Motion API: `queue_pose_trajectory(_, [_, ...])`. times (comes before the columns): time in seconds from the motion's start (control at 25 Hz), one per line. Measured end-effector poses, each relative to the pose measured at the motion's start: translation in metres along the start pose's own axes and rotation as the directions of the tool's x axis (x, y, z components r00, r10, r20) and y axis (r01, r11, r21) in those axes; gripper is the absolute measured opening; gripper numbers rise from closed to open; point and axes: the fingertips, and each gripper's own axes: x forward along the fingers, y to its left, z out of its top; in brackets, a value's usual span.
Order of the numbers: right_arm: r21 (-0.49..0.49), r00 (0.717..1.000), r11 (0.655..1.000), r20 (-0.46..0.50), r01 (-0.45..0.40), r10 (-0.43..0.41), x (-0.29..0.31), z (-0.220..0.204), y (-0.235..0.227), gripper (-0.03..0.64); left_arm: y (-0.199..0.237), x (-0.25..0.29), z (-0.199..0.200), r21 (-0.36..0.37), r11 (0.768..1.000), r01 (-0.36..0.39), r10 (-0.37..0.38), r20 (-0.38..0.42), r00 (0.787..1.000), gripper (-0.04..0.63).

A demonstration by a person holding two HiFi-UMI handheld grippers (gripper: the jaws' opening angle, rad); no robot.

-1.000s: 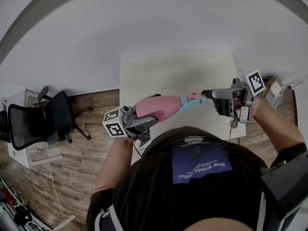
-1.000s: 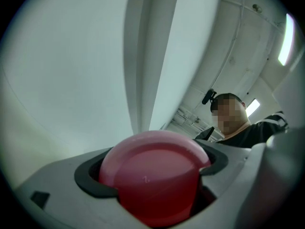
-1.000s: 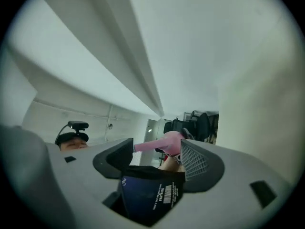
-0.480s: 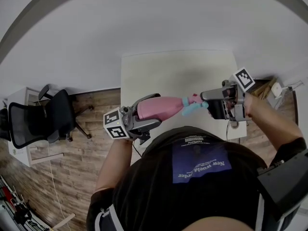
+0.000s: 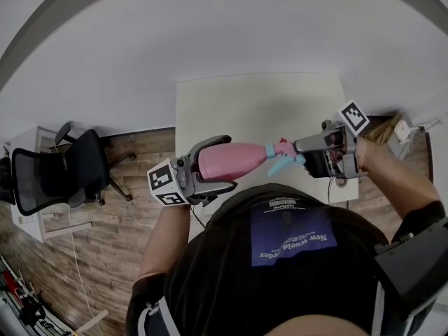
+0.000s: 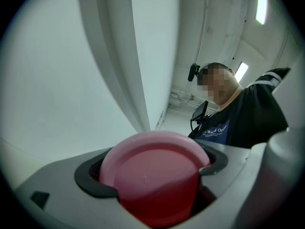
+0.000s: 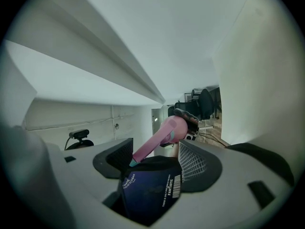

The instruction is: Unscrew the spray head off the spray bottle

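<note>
A pink spray bottle [image 5: 234, 159] is held level in the air above the near edge of the table. My left gripper [image 5: 220, 162] is shut on its fat base end, and the round pink bottom [image 6: 152, 175] fills the space between that gripper's [image 6: 152, 171] dark pads. The pink and teal spray head [image 5: 282, 155] points right, its teal trigger hanging down. My right gripper [image 5: 302, 151] is shut on the spray head. In the right gripper view the bottle [image 7: 169, 132] runs away from the right gripper [image 7: 155, 163], and most of the head is hidden.
A white table [image 5: 259, 107] lies ahead below the bottle. A black office chair [image 5: 63, 177] stands on the wood floor at the left. Cables and small items [image 5: 399, 128] sit at the table's right end. The person's dark shirt [image 5: 294, 257] is close under both grippers.
The right gripper has rolled and drawn in a little. The teal trigger has swung from pointing sideways to pointing down. The left gripper still holds the bottle, shifted slightly.
</note>
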Motion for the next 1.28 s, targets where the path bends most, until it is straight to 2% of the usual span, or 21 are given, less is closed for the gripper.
queue_pose_trajectory(0.16, [-0.001, 1.0, 1.0, 0.012, -0.017, 0.017, 0.0, 0.001, 0.003, 0.288, -0.003, -0.001, 0.001, 0.035, 0.999, 0.015, -0.015, -0.009, 1.0, 0.495])
queue_pose_trajectory(0.52, [-0.015, 0.999, 1.0, -0.033, 0.028, -0.029, 0.007, -0.004, -0.011, 0.287, -0.009, 0.026, -0.016, 0.1, 0.994, 0.039, -0.029, -0.096, 0.995, 0.495])
queue_pose_trajectory(0.56, [-0.033, 0.998, 0.998, -0.039, 0.045, -0.046, 0.009, -0.005, -0.012, 0.269, -0.009, 0.028, -0.017, 0.1, 0.994, 0.039, -0.029, -0.098, 0.995, 0.495])
queue_pose_trajectory(0.64, [-0.08, 0.994, 0.992, -0.044, 0.094, -0.098, 0.013, -0.005, -0.018, 0.178, -0.009, 0.026, -0.015, 0.096, 0.995, 0.031, -0.022, -0.094, 0.995, 0.495])
queue_pose_trajectory(0.68, [-0.104, 0.992, 0.988, -0.044, 0.116, -0.121, 0.015, -0.005, -0.02, 0.155, -0.009, 0.024, -0.014, 0.094, 0.995, 0.025, -0.017, -0.093, 0.996, 0.495])
queue_pose_trajectory(0.8, [-0.189, 0.984, 0.969, -0.05, 0.159, -0.171, 0.018, -0.005, -0.022, 0.133, -0.008, 0.022, -0.012, 0.076, 0.997, 0.01, -0.004, -0.087, 0.996, 0.495])
queue_pose_trajectory(0.88, [-0.293, 0.973, 0.936, -0.061, 0.195, -0.222, 0.016, -0.005, -0.022, 0.132, -0.007, 0.022, -0.012, 0.043, 0.999, 0.002, 0.001, -0.076, 0.997, 0.495])
queue_pose_trajectory(0.96, [-0.447, 0.952, 0.863, -0.071, 0.237, -0.298, 0.013, -0.004, -0.022, 0.132, -0.006, 0.022, -0.011, -0.014, 1.0, -0.003, 0.002, -0.057, 0.998, 0.495])
queue_pose_trajectory(1.04, [-0.608, 0.931, 0.757, -0.076, 0.24, -0.357, 0.014, -0.005, -0.02, 0.132, -0.004, 0.021, -0.011, -0.094, 0.996, -0.003, 0.0, -0.03, 1.0, 0.495])
queue_pose_trajectory(1.12, [-0.753, 0.912, 0.623, -0.076, 0.213, -0.403, 0.014, -0.007, -0.017, 0.132, -0.001, 0.021, -0.013, -0.18, 0.984, -0.002, 0.001, -0.008, 1.0, 0.495])
queue_pose_trajectory(1.28, [-0.94, 0.864, 0.312, -0.037, 0.142, -0.503, 0.014, -0.011, -0.016, 0.132, 0.006, 0.021, -0.018, -0.324, 0.946, -0.003, 0.009, 0.017, 1.0, 0.495])
